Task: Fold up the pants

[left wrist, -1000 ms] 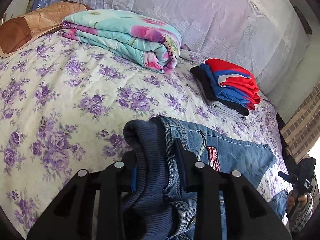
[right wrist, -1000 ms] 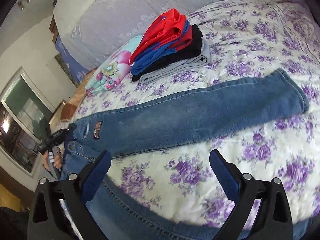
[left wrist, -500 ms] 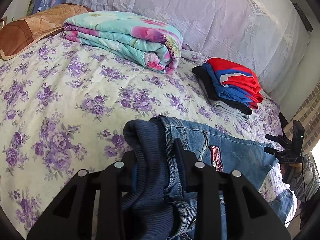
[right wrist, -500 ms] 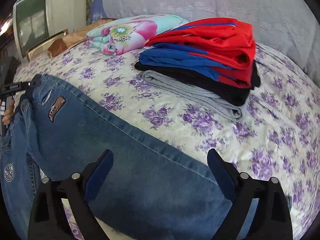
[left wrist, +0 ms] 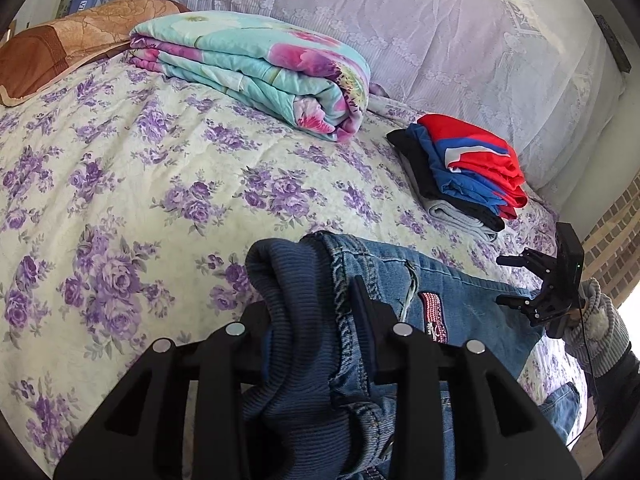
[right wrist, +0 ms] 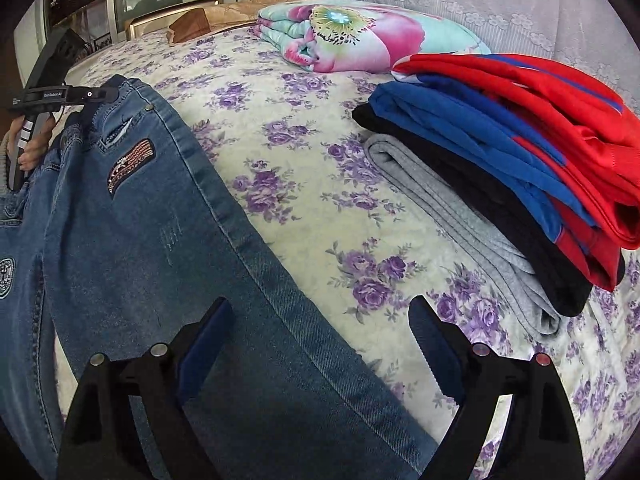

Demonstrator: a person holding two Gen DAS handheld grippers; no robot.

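Note:
Blue jeans [left wrist: 460, 304] lie stretched across the floral bedspread [left wrist: 160, 180]. My left gripper [left wrist: 312, 320] is shut on the bunched ribbed waistband [left wrist: 296, 280], its jaws starting to open while the pads still press the fabric. In the right wrist view the left gripper [right wrist: 96, 94] sits at the waist end of the jeans [right wrist: 160, 240]. My right gripper [right wrist: 320, 308] hovers open over the far edge of the upper leg, with nothing between its fingers. It also shows at the right edge of the left wrist view as the right gripper [left wrist: 504, 280].
A stack of folded red, blue, black and grey clothes [right wrist: 520, 160] lies just right of the right gripper. A folded floral quilt [left wrist: 256, 68] and a brown pillow [left wrist: 60, 40] sit further back. A lace cover [left wrist: 440, 20] backs the bed.
The right gripper has swung along the jeans and rolled, from facing the whole leg to hovering close over the upper leg beside the clothes stack. The left gripper stays put.

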